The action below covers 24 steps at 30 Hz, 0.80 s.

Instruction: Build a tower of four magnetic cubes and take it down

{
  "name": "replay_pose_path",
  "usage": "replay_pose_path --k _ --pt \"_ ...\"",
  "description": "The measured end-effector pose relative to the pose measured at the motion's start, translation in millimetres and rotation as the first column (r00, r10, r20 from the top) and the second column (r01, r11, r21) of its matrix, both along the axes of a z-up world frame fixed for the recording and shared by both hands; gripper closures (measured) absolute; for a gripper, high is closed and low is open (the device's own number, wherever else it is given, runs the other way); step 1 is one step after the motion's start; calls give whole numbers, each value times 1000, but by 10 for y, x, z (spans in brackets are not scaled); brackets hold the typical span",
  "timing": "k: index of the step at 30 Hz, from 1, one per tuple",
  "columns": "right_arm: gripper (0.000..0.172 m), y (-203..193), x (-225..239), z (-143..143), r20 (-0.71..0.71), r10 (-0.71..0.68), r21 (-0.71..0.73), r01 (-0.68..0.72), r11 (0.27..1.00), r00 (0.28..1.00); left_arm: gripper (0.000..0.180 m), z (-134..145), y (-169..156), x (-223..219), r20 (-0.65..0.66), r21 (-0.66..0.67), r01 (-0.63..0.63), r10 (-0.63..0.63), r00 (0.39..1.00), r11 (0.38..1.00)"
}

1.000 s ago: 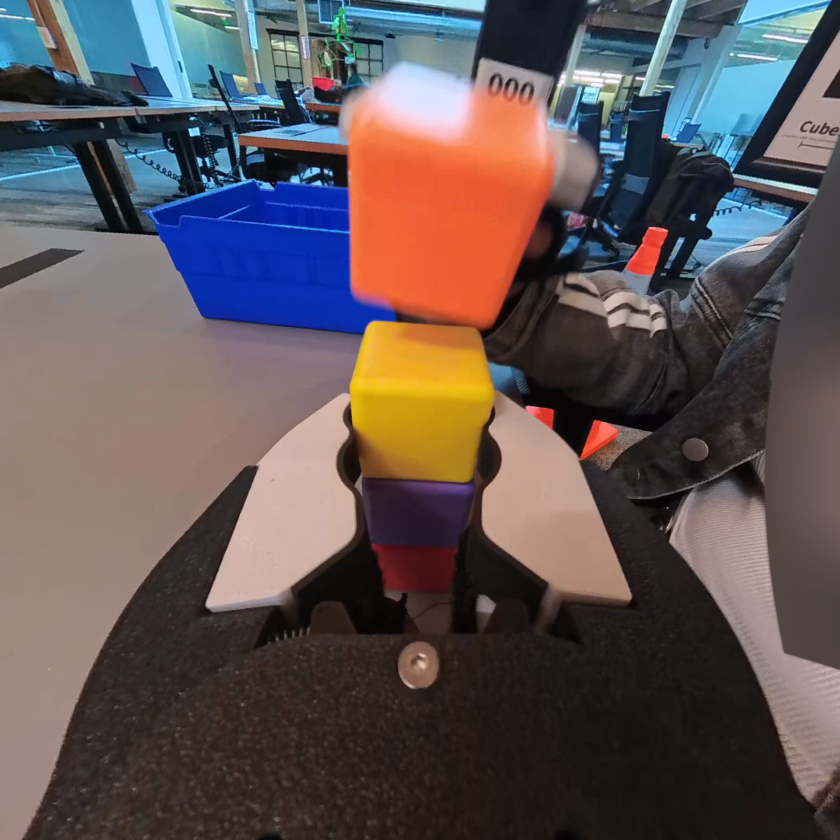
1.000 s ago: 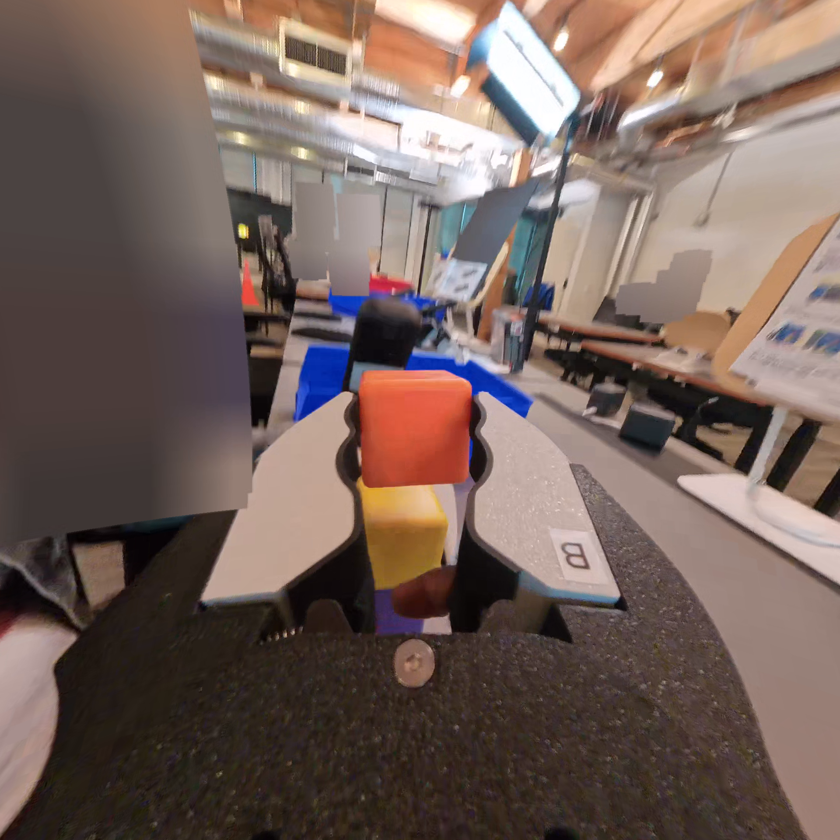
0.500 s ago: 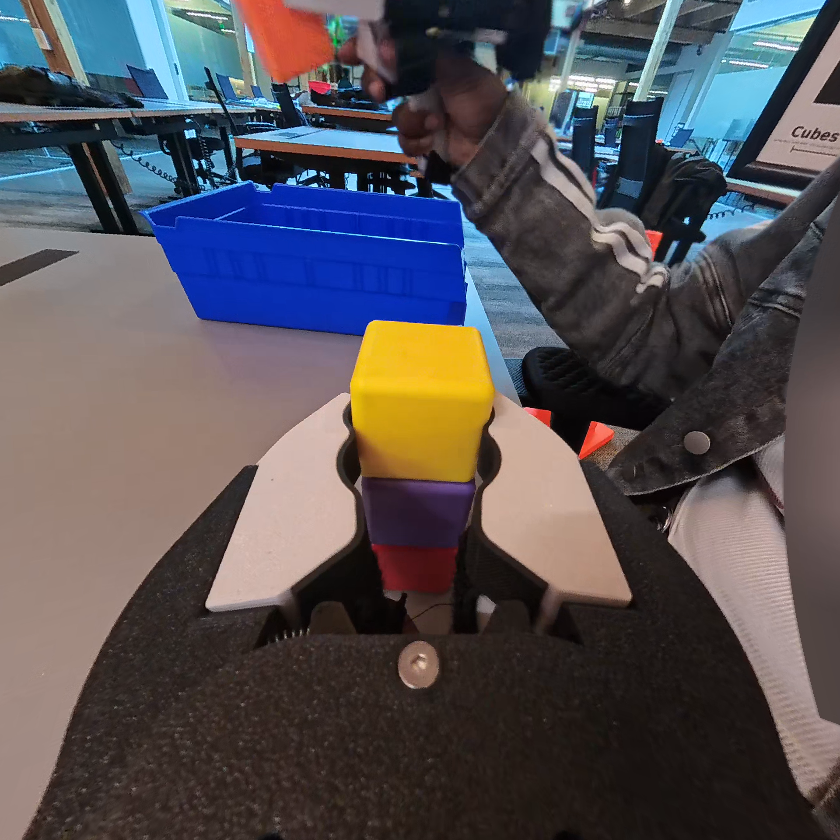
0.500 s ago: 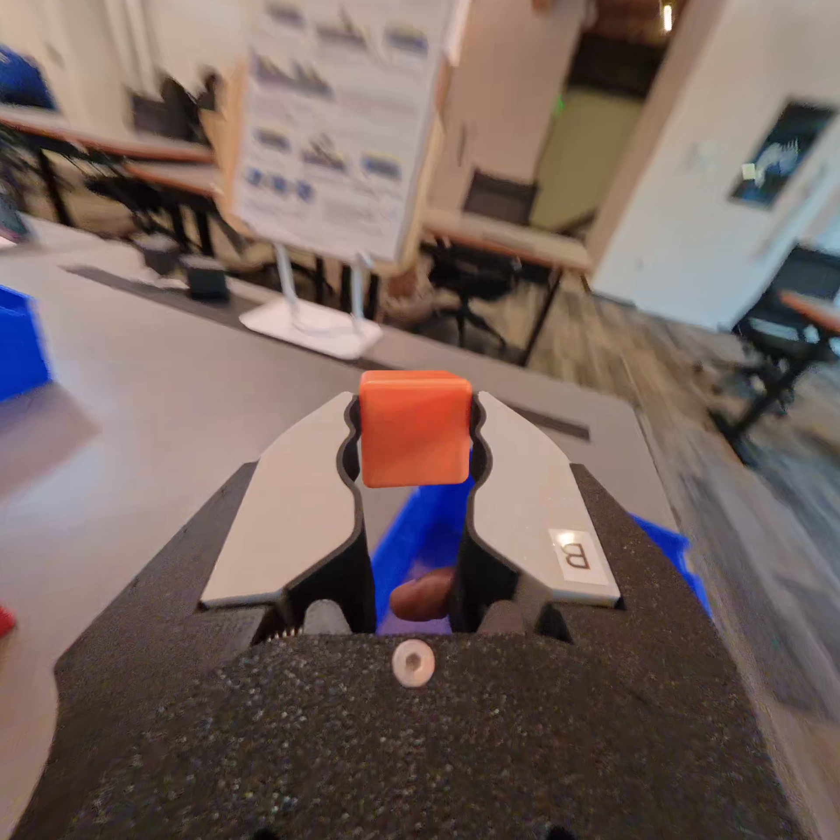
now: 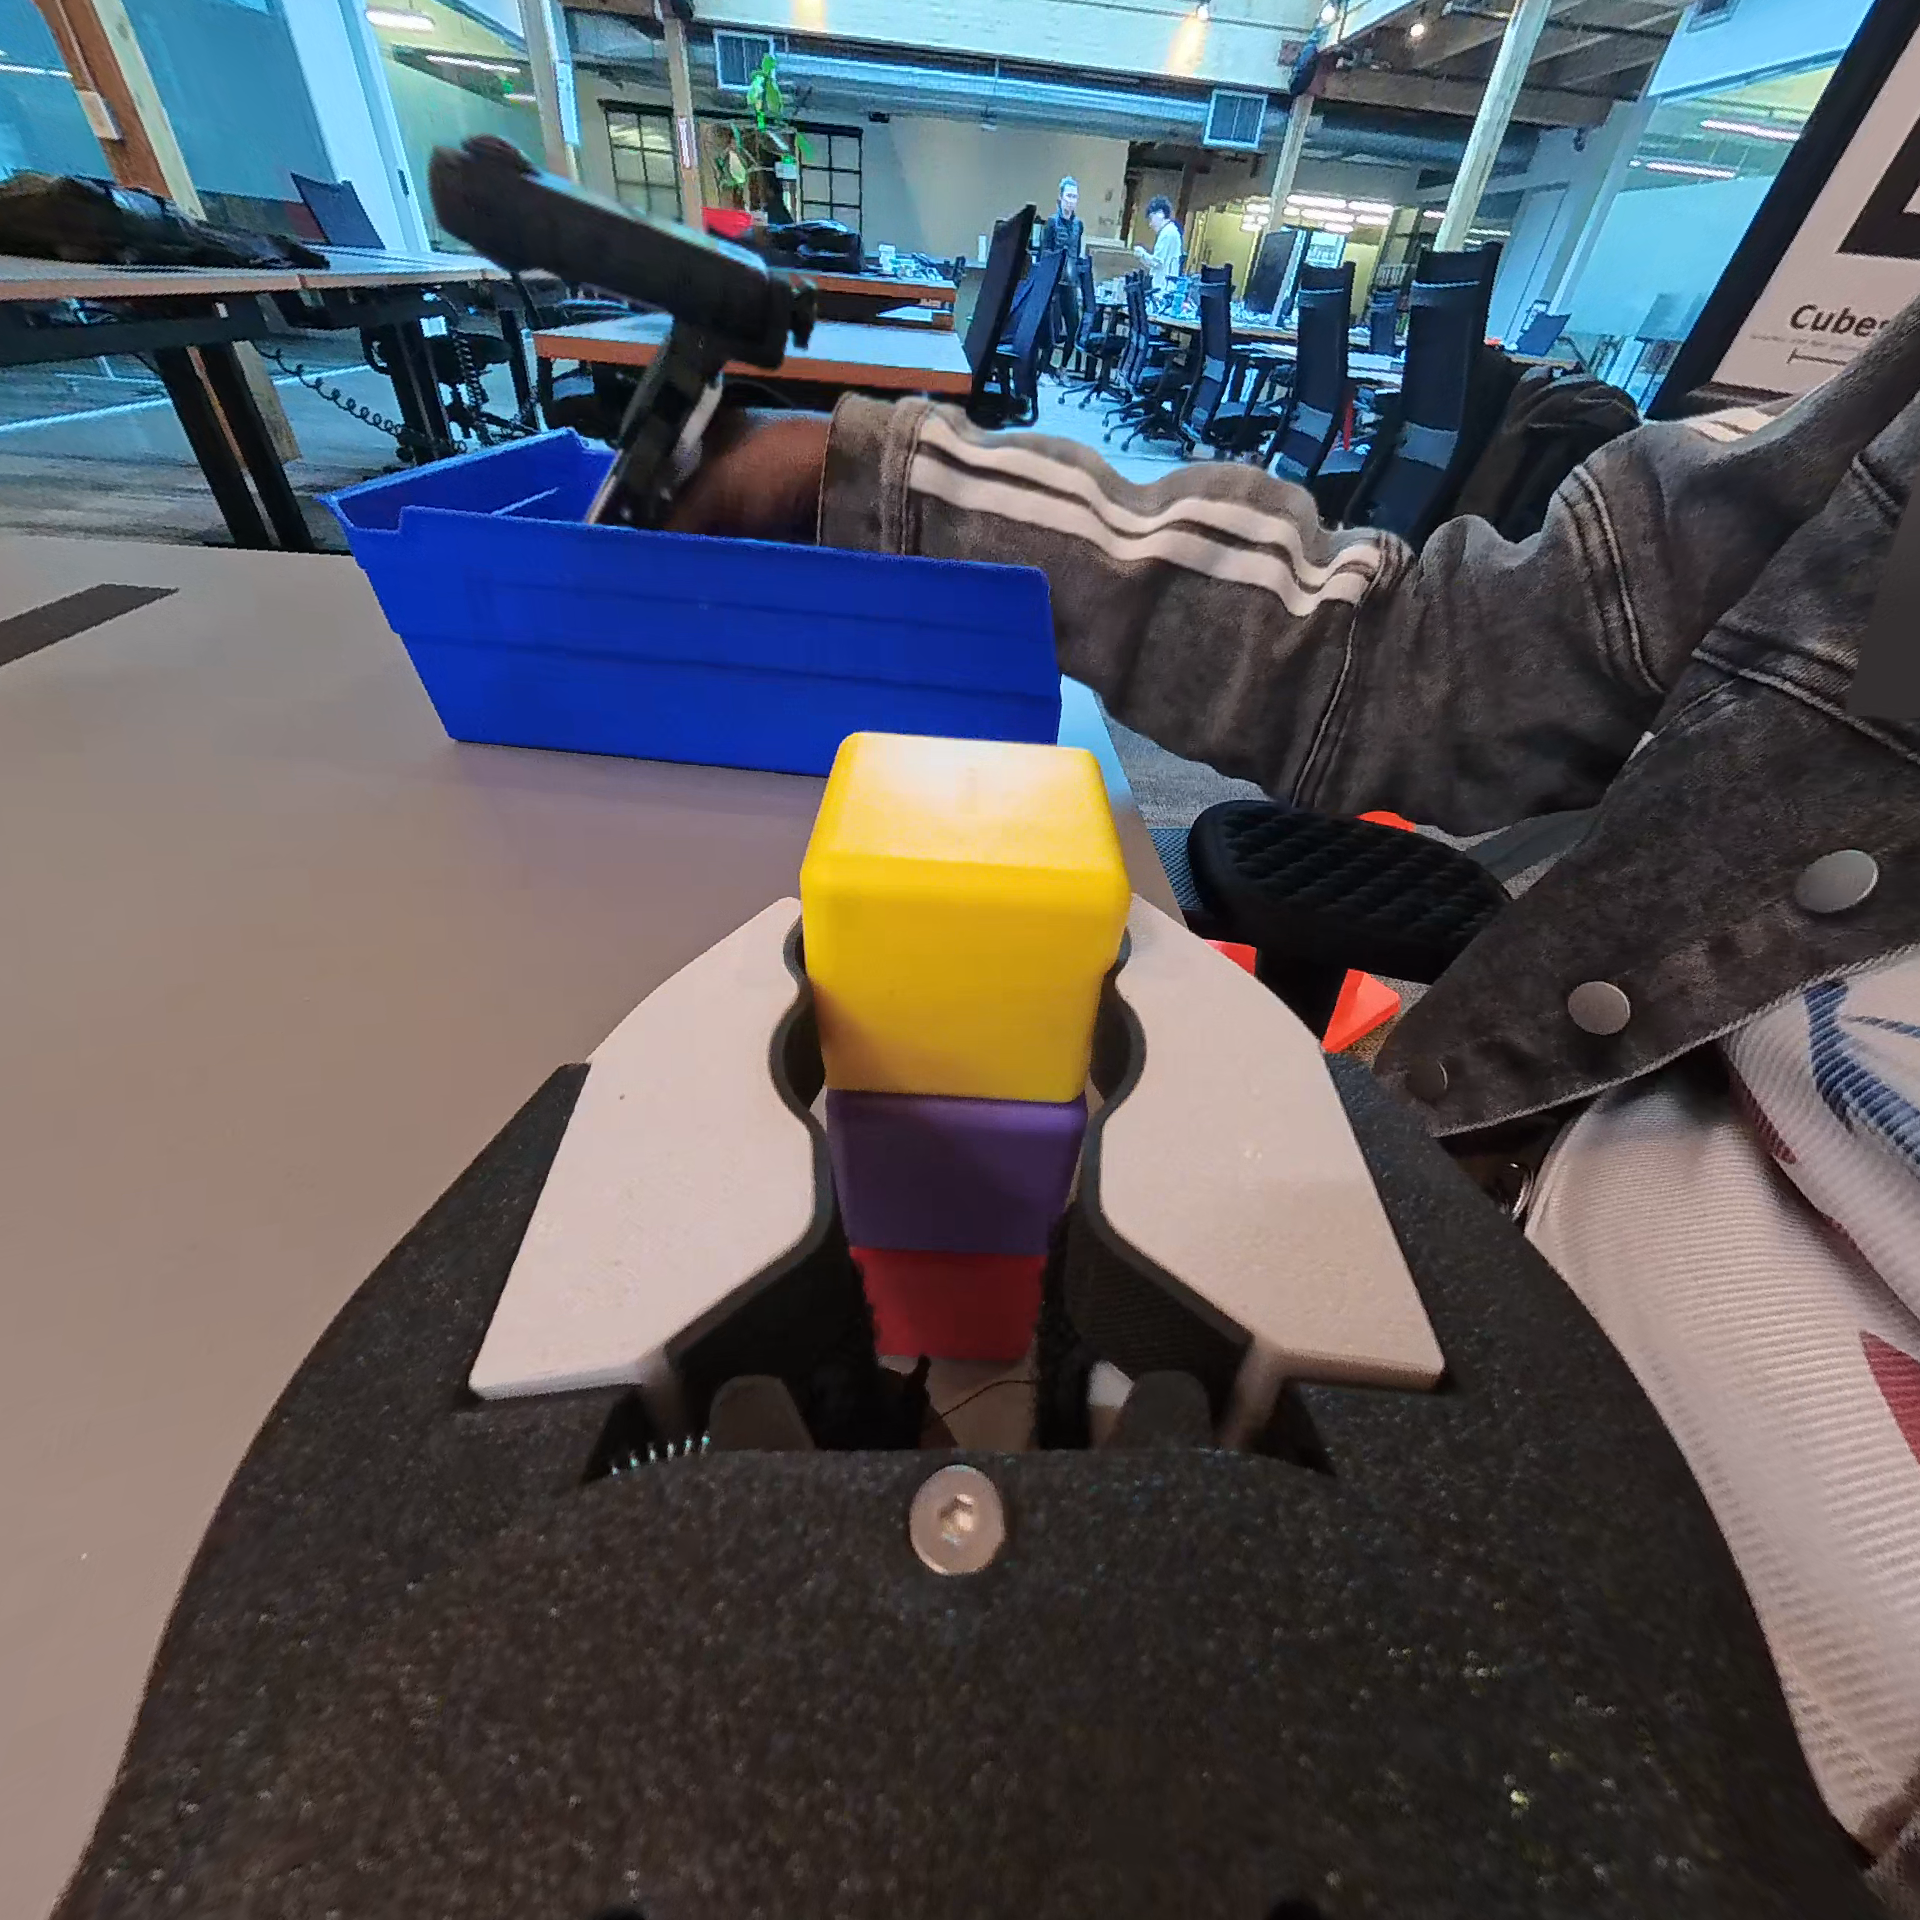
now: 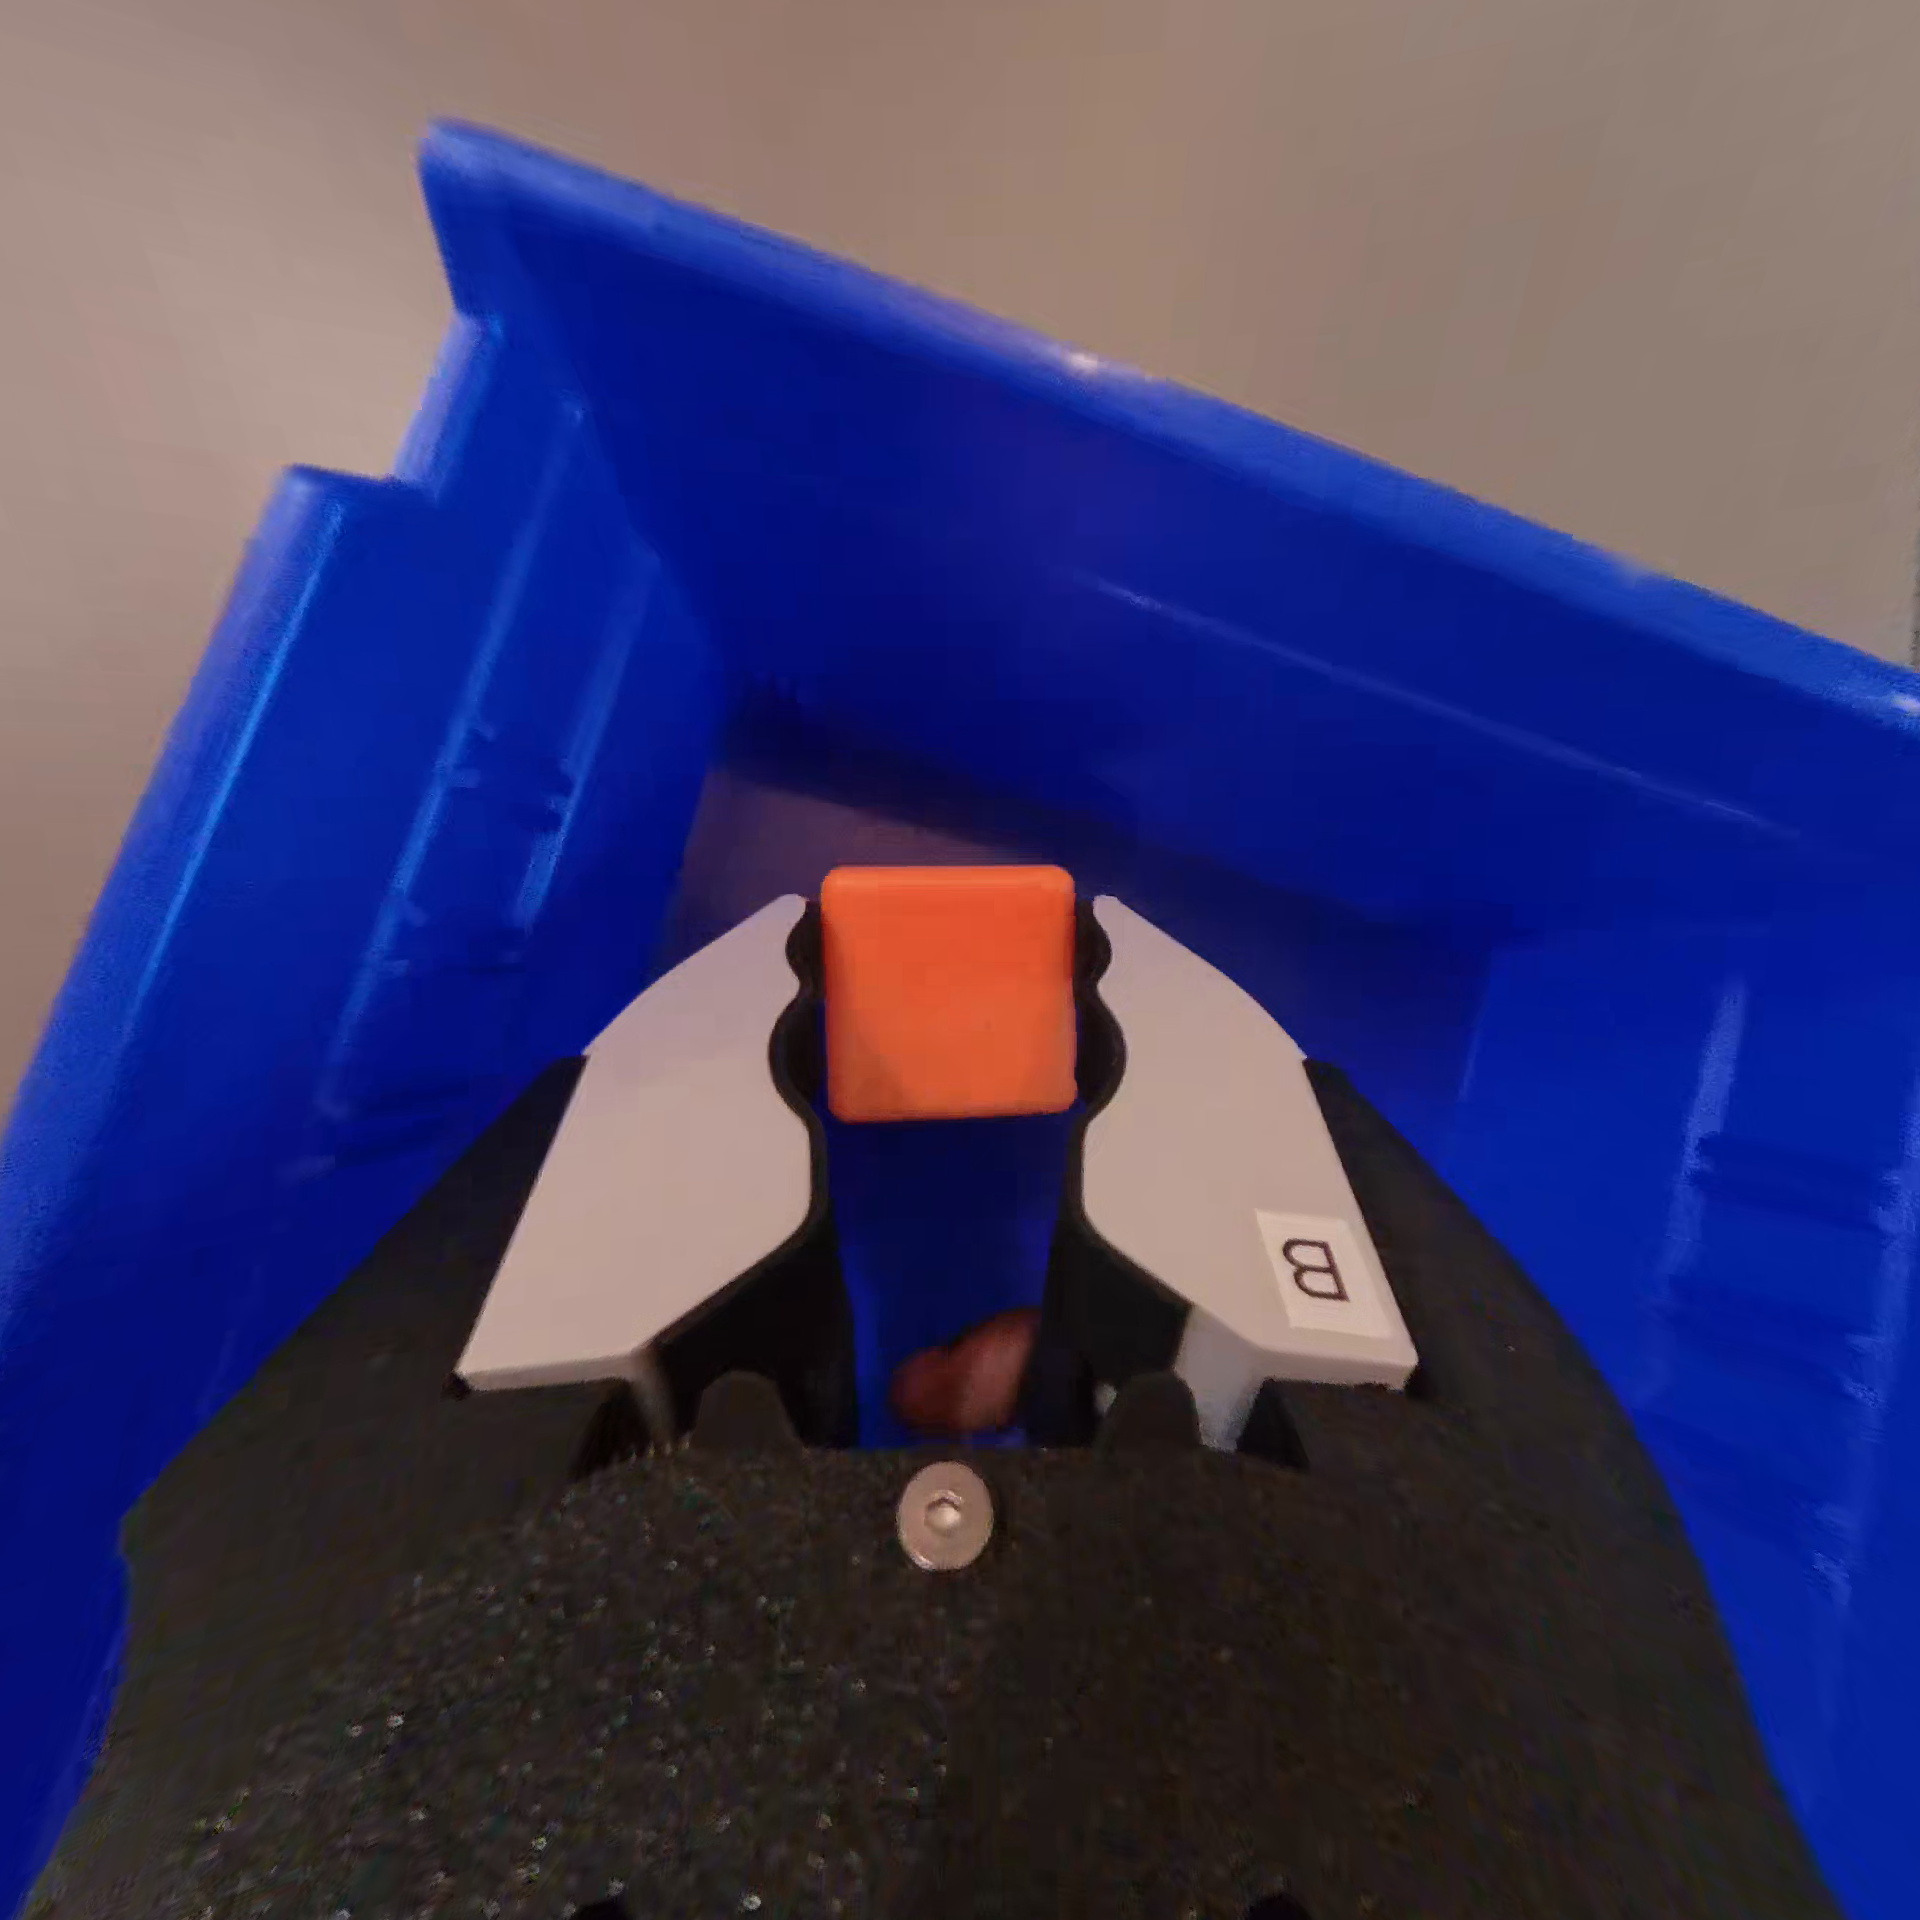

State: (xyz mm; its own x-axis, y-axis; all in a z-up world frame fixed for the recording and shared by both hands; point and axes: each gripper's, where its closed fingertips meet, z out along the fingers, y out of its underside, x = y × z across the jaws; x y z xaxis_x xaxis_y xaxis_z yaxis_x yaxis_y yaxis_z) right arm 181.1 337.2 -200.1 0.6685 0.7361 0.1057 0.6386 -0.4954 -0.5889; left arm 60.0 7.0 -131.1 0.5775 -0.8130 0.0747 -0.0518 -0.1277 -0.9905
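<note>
Between the right hand-held gripper's (image 6: 951,987) pads: orange cube (image 6: 948,992), over blue bin (image 6: 1299,665) for drop-off. Left hand-held gripper (image 5: 961,977) clamps yellow cube (image 5: 961,920), steadying stack w/ purple (image 5: 951,1174) & red (image 5: 951,1304).

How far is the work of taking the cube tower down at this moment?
The take-down has begun. Done: the orange cube is off the stack. In hand: the right tool grips it inside the blue bin, not yet released. Left: the yellow cube, purple cube and red cube remain stacked, the left tool clamped on the yellow one.
</note>
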Motion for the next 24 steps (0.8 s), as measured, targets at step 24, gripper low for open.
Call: replay_pose_path --k 24 --pt "99 -3192 -1130 1946 -475 870 626 -643 441 135 94 -141 -12 -96 -88 -56 -17 12 996 998"
